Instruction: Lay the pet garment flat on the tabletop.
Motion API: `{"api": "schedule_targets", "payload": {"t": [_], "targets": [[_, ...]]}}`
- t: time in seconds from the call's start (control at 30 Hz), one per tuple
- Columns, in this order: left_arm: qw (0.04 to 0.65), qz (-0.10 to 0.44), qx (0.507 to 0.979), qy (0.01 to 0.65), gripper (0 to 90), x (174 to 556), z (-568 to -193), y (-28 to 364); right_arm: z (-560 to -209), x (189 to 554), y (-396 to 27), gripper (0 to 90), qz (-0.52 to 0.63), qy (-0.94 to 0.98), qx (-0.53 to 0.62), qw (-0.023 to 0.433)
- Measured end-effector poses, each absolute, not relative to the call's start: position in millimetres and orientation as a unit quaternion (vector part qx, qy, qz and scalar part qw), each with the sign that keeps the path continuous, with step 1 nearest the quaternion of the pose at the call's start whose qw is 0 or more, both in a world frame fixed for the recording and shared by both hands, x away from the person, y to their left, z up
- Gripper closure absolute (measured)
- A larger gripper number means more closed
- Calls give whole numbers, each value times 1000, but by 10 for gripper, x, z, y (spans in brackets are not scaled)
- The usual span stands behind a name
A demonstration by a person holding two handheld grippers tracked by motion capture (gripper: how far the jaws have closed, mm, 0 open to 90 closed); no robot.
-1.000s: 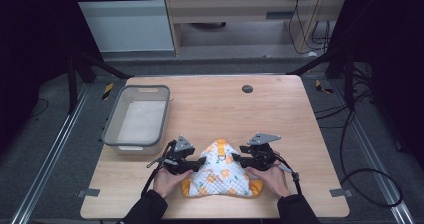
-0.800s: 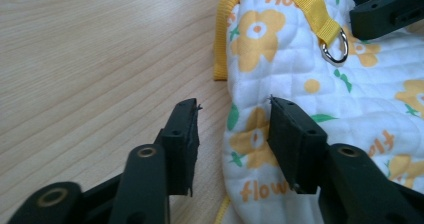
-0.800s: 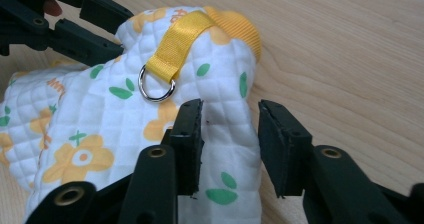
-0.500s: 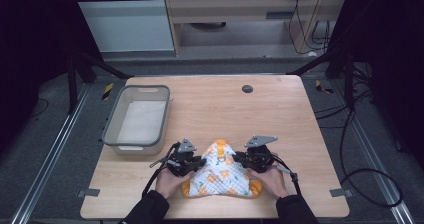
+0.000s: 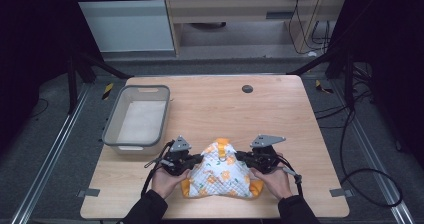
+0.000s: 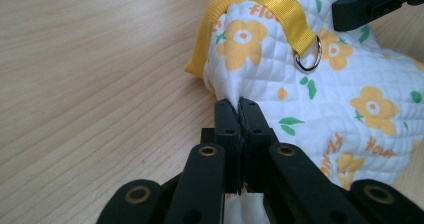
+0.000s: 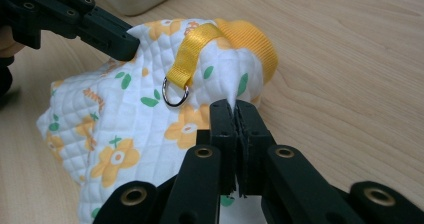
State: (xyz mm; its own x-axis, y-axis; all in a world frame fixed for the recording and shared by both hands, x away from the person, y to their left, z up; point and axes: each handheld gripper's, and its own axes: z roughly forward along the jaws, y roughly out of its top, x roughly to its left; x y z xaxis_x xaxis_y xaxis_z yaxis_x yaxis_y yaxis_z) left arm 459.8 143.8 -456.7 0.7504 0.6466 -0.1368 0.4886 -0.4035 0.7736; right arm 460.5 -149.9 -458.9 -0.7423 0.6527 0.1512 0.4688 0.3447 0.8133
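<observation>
A white quilted garment [image 5: 218, 171] with orange flowers, yellow ribbed trim and a yellow strap with a metal ring [image 6: 308, 60] lies near the table's front edge. My left gripper [image 5: 199, 159] is shut on the garment's left side; its jaws pinch a fold of the garment [image 6: 280, 79] in the left gripper view. My right gripper [image 5: 239, 156] is shut on the opposite side, pinching a fold of the garment [image 7: 165, 124] just below the ring [image 7: 174, 96]. The cloth rises to a peak between them.
A grey plastic bin [image 5: 137, 117] stands at the table's left, behind my left hand. A small dark round hole [image 5: 247, 88] sits near the far edge of the wooden table [image 5: 280, 114]. Dark frame posts flank the table.
Both grippers have drawn slightly toward the front edge with the garment, which now stands a little more bunched between them.
</observation>
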Motion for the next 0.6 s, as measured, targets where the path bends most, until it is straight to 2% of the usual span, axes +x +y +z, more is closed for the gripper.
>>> {"api": "schedule_targets", "payload": {"t": [0.47, 0.6], "targets": [[464, 133, 819, 311, 884, 4373, -4239, 1444, -4289, 4405, -1566, 880, 491, 801, 319, 120], [479, 147, 811, 302, 884, 4342, -4048, 1458, -4136, 4374, -1568, 879, 504, 794, 313, 133]]}}
